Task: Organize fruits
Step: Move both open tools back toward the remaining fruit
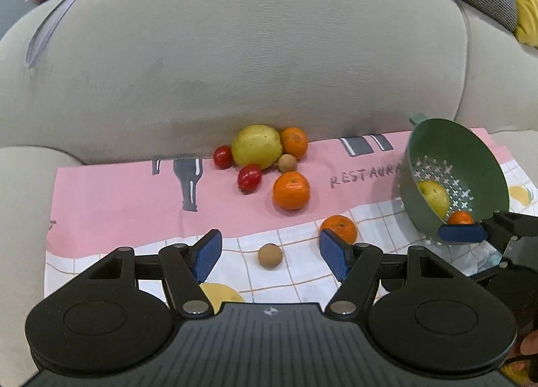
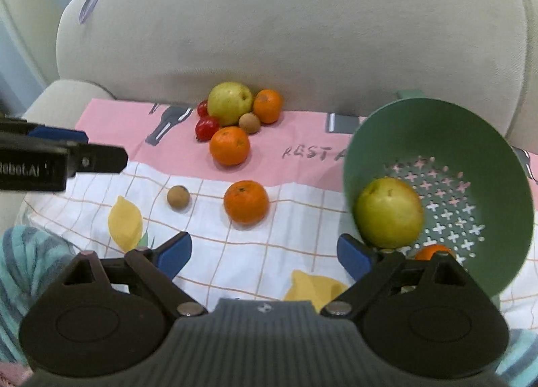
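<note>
Inspection of both wrist views, taken left to right.

Left tool (image 1: pixel 270 254): jaws stand apart and hold nothing. A small brown fruit (image 1: pixel 270 255) lies on the cloth (image 1: pixel 117 205) directly between the blue pads, untouched by either. An orange (image 1: pixel 339 228) sits just beside the right-hand pad, at about 1 o'clock from the brown fruit.

Centre: the main heap rests against the sofa back (image 1: pixel 252 50) at 12 o'clock. It comprises a yellow-green apple (image 1: pixel 257 146), two red fruits (image 1: pixel 249 177), a second small brown fruit and two further oranges (image 1: pixel 291 190).

Right: the green colander (image 2: pixel 437 138) lies tilted on its side at 3 o'clock, mouth facing the tools. It already contains an apple (image 2: pixel 388 212) and an orange (image 2: pixel 432 252).

Right tool (image 2: pixel 264 254): jaws apart and empty, hovering over bare cloth beside the colander rim.

Assessment: sorting is partly complete, with most fruit outside the colander. The step in hand appears to be the left tool's pick of the brown fruit. Recommendation: descend squarely so both pads meet it at its widest line, close gently since it is small and round and may roll, and keep the right-hand pad clear of the neighbouring orange. The colander's tilt is a risk; place fruit low and deep.
</note>
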`<action>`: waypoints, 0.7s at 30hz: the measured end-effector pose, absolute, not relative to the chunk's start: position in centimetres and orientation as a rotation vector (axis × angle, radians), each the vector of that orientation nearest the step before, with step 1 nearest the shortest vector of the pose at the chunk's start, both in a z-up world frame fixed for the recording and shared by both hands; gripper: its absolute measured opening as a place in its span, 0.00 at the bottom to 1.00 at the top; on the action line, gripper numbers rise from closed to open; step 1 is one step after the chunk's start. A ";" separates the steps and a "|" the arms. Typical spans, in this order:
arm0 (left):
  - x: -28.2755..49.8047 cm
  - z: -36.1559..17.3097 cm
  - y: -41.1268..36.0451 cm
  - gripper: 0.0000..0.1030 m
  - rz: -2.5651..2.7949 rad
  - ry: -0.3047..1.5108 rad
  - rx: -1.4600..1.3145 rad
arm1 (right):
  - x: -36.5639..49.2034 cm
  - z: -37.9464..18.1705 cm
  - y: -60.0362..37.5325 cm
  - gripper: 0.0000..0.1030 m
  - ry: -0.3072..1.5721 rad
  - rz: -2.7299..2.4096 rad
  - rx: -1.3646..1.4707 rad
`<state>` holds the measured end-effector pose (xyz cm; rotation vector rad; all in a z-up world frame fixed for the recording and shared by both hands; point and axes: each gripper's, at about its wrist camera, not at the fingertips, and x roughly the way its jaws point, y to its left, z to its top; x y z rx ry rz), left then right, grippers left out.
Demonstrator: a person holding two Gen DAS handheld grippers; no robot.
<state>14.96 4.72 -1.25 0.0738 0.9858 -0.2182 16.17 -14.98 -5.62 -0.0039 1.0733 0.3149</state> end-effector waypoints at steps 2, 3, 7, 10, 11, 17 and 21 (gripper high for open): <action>15.3 -1.8 5.2 0.76 -0.215 0.990 0.062 | 16.4 -6.2 -14.4 0.88 1.081 0.327 -0.019; 15.5 -2.1 5.5 0.76 -0.214 0.992 0.054 | 16.6 -6.4 -14.2 0.88 1.083 0.331 -0.023; 16.3 -3.1 6.6 0.76 -0.215 1.010 0.001 | 17.1 -7.4 -13.6 0.88 1.086 0.337 -0.026; 16.9 -4.0 7.3 0.76 -0.202 1.024 -0.004 | 17.7 -8.1 -13.1 0.87 1.078 0.342 -0.031; 17.1 -4.3 7.4 0.76 -0.198 1.029 -0.004 | 17.9 -8.3 -12.9 0.87 1.074 0.343 -0.033; 18.2 -6.1 8.1 0.76 -0.186 1.061 -0.006 | 19.5 -9.5 -12.1 0.80 1.056 0.354 -0.035; 18.9 -6.9 8.1 0.76 -0.185 1.079 -0.001 | 20.6 -10.1 -11.3 0.73 1.054 0.370 -0.063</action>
